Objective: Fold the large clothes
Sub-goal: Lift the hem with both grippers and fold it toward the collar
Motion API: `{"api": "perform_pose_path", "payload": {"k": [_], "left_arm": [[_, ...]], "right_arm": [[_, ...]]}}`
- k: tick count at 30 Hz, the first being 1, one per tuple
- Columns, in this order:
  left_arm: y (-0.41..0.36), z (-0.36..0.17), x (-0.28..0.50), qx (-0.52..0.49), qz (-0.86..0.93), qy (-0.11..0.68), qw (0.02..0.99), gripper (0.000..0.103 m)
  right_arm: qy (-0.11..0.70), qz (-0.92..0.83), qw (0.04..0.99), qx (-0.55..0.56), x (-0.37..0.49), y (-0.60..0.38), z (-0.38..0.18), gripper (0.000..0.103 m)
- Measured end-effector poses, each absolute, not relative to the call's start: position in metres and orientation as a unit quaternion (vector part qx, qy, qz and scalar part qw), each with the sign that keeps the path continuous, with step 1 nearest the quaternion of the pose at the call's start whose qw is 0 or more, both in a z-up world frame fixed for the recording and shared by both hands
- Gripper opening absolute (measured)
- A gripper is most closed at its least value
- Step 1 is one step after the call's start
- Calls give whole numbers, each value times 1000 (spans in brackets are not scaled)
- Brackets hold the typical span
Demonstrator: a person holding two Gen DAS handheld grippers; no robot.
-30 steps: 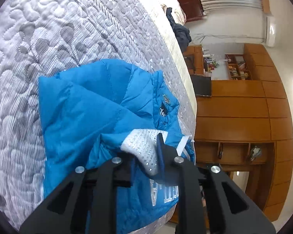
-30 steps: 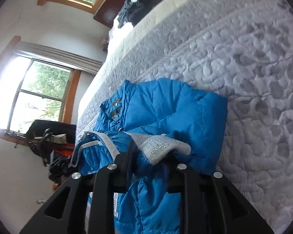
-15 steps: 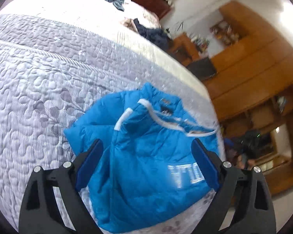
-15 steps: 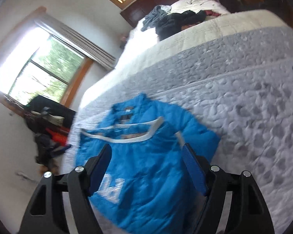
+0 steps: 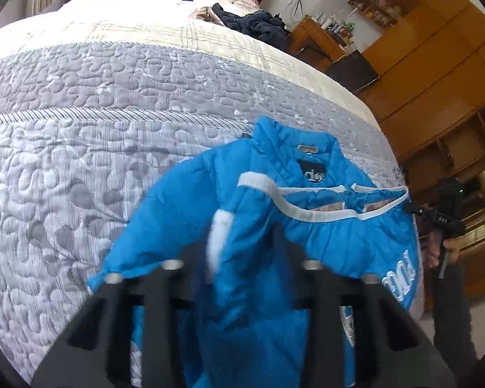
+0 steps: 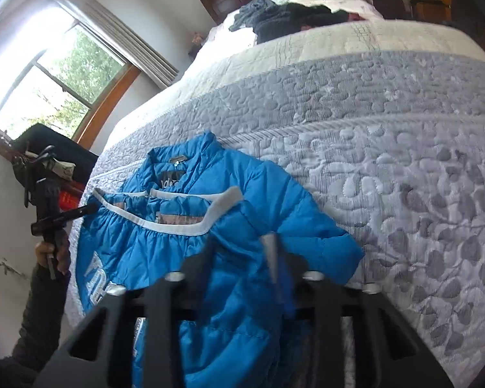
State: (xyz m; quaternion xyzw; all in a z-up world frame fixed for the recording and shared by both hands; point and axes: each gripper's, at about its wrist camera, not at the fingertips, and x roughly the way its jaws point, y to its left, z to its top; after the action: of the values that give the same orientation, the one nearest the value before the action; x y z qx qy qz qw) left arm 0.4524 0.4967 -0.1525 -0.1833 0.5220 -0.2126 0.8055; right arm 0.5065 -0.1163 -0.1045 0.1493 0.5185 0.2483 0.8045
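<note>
both tongs narrowed since half second ago, blurred; cannot tell if left tongs [image 5: 242,252] or right tongs [image 6: 242,252] grip blue jacket [image 5: 274,242]. jacket lies on bed [image 5: 80,129] near edge. advice: pinch both side folds evenly, fold toward collar.

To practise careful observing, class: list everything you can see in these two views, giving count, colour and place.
jacket: 1, blue with white trim, at the quilt's near edge
quilt: 1, grey, patterned, over the bed's near part
clothes: 2 heaps, dark and grey-blue, at the bed's far end
window: 1, wood-framed, bright, left in the right view
cabinets: several, brown wood, right in the left view
left claw: 1, black, shut on the jacket
right claw: 1, black, shut on the jacket
left hand: 1, on its claw's handle
right hand: 1, on its claw's handle
</note>
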Motion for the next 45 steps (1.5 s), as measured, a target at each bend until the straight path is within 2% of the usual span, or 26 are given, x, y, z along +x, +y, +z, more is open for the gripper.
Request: {"api": "perform_pose_path", "payload": {"k": [1, 2, 4, 11, 17, 22, 26, 32, 37, 40, 42, 44, 45], "left_arm": [[499, -149, 448, -190, -218, 511, 809, 14], [499, -146, 446, -190, -225, 503, 813, 12], [500, -132, 436, -190, -244, 477, 823, 11], [513, -48, 426, -203, -271, 398, 853, 10], [519, -7, 477, -198, -238, 385, 869, 10], [517, -39, 531, -212, -208, 425, 855, 10], [519, -97, 562, -234, -188, 466, 833, 10], [524, -170, 576, -260, -157, 507, 807, 10], [522, -199, 571, -257, -144, 523, 800, 13], [527, -201, 567, -268, -141, 522, 797, 17], [533, -185, 562, -261, -122, 510, 810, 22], [544, -153, 551, -253, -92, 484, 833, 38], [548, -135, 543, -243, -73, 465, 848, 40]], "right_arm": [[511, 250, 809, 148, 503, -118, -101, 16], [505, 250, 813, 146, 500, -119, -97, 13], [493, 250, 821, 141, 494, -119, -88, 11], [418, 256, 862, 130, 483, -111, -12, 10], [370, 224, 890, 144, 530, -103, 33, 10], [393, 193, 886, 153, 580, -96, 3, 10], [434, 169, 872, 152, 609, -95, -46, 9], [498, 124, 843, 160, 632, -102, -116, 9], [526, 110, 829, 151, 636, -99, -151, 10], [529, 103, 834, 120, 633, -91, -161, 14], [524, 103, 837, 119, 630, -93, -153, 23], [500, 96, 852, 122, 622, -100, -133, 37], [484, 96, 860, 127, 617, -105, -119, 38]]}}
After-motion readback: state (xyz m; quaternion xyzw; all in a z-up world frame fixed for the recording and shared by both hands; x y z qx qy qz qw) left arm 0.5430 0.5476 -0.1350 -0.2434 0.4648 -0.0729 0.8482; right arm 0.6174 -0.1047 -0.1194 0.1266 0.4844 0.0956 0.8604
